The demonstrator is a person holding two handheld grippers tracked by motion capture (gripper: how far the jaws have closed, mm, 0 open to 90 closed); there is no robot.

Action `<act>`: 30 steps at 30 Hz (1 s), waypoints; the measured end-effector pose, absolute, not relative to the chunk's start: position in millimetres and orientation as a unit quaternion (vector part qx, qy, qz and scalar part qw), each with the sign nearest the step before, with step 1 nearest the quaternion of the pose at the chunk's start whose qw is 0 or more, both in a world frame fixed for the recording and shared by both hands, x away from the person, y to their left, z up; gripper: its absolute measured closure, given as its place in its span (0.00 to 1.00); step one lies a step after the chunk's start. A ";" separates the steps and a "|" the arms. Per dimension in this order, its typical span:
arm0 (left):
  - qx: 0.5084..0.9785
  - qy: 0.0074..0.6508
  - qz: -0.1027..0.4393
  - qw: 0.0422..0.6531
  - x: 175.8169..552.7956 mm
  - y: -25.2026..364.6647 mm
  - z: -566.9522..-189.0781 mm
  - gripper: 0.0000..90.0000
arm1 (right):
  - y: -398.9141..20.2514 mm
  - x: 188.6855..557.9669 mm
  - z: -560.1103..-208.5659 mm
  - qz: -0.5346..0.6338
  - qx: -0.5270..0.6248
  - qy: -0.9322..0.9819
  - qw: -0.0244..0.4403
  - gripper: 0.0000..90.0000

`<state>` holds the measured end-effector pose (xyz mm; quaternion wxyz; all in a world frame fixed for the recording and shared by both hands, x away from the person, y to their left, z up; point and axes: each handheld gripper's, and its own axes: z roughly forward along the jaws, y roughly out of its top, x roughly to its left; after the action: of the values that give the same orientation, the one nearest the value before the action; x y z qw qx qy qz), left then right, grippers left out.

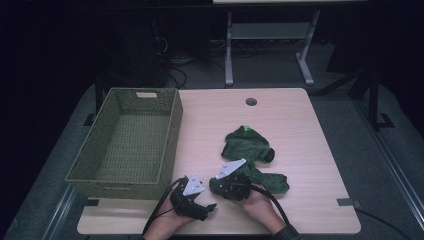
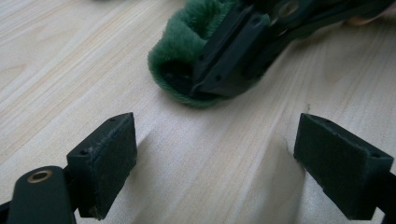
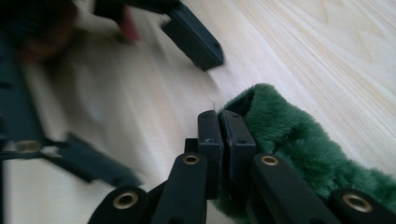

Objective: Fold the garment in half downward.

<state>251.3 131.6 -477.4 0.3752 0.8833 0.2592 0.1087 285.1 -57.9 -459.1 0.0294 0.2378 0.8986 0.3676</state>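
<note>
Your right gripper (image 3: 219, 135) is closed on the edge of the green cloth (image 1: 248, 152), which lies on the table (image 1: 300, 130) beside the basket (image 1: 125, 145). The left gripper (image 2: 215, 154) waits wide open and empty. The pinch looks thin, so the cloth may slip out when you lift.

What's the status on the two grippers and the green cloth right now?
Right gripper shut on the green cloth's near edge, low on the table. Left gripper open, holding nothing, just short of the cloth. Basket at left; nothing in the way.
</note>
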 end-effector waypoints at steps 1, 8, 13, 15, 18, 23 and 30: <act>0.884 0.258 0.109 0.374 251.4 131.7 -477.3 0.14 | -59.4 283.6 -455.6 0.374 0.240 0.896 0.025 0.97; 0.883 0.260 0.107 0.376 251.1 131.4 -477.5 0.14 | -74.2 275.5 -431.7 0.426 0.240 0.872 0.000 0.97; 0.883 0.260 0.107 0.376 251.1 131.4 -477.4 0.14 | -82.2 272.1 -418.6 0.439 0.235 0.867 0.012 0.97; 0.883 0.260 0.108 0.376 251.1 131.3 -477.5 0.14 | -87.1 272.7 -416.6 0.441 0.242 0.864 0.020 0.97; 0.883 0.261 0.107 0.376 251.1 131.3 -477.5 0.14 | -102.1 275.7 -413.3 0.450 0.258 0.855 0.025 0.97; 0.883 0.260 0.108 0.376 251.3 131.4 -477.5 0.14 | -127.1 278.7 -406.9 0.458 0.284 0.841 0.038 0.96; 0.883 0.259 0.109 0.376 251.3 131.4 -477.4 0.14 | -153.6 287.7 -419.6 0.442 0.322 0.836 0.048 0.94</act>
<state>251.3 131.4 -477.4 0.3759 0.8830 0.2591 0.1085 287.7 -153.6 -419.6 0.0483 0.3221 0.8359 0.4417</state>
